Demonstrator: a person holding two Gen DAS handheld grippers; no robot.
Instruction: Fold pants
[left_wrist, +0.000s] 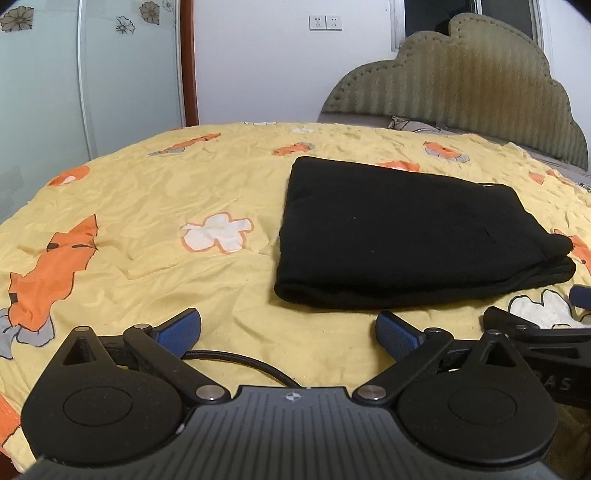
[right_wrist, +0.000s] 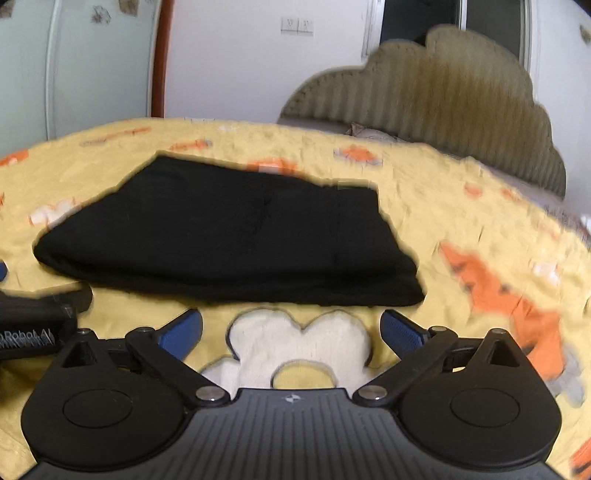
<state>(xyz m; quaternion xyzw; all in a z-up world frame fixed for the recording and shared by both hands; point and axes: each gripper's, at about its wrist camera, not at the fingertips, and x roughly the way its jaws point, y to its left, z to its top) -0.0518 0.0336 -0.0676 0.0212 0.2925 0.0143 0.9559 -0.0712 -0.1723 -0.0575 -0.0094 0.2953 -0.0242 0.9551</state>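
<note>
The black pants (left_wrist: 413, 236) lie folded into a compact, layered bundle on the yellow quilt (left_wrist: 184, 177) of the bed, with the rounded fold edge facing the cameras. The folding looks essentially done, so the step in hand is probably letting go and clearing away. Doing that well means drawing both grippers straight off without snagging the near edge, so the stacked layers stay squared. The left gripper (left_wrist: 288, 328) hangs just short of the bundle's near-left corner, jaws spread wide, nothing between them. The right gripper (right_wrist: 291, 328), in a blurred view, also stands spread wide over a white flower print (right_wrist: 299, 343), empty and apparently clear of the cloth.
</note>
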